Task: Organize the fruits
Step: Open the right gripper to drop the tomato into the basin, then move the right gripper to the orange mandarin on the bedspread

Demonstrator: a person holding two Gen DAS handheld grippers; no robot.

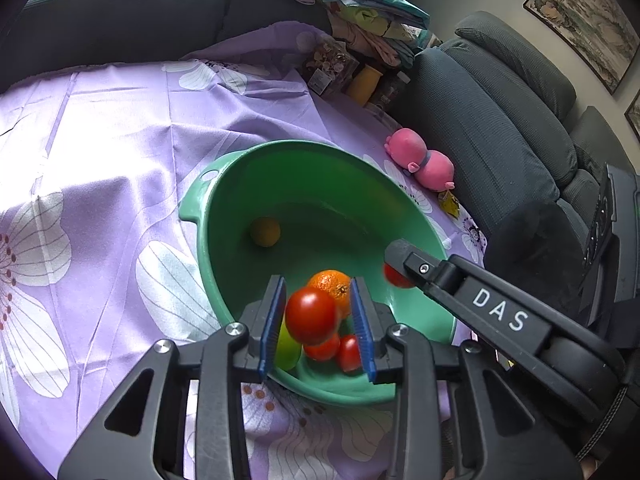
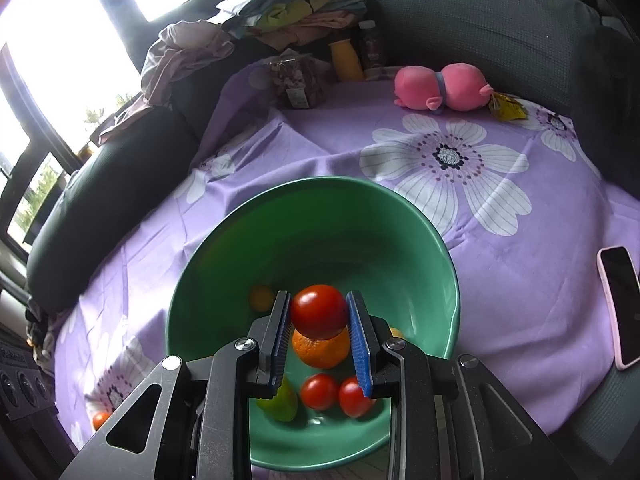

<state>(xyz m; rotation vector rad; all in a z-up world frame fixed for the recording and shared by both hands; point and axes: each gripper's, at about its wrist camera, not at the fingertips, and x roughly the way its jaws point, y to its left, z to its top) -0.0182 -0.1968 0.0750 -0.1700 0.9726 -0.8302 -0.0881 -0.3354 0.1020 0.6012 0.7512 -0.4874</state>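
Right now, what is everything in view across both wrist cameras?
bowl: one, green, on the tablecloth
tablecloth: one, purple floral, over the table
orange: one, orange, in the bowl
bowl tomatoes: two, red, bowl bottom
green fruit: one, green, bowl bottom
yellow fruit: one, yellow, bowl's far side
plush toy: one, pink, far table edge
phone: one, pink case, right of bowl
left gripper: black, blue pads, open around a loose tomato above the bowl
right gripper: same colours, shut on a gripped tomato

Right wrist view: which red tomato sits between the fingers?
The top red tomato, clamped in the right gripper above the orange; two others lie on the green bowl's floor.
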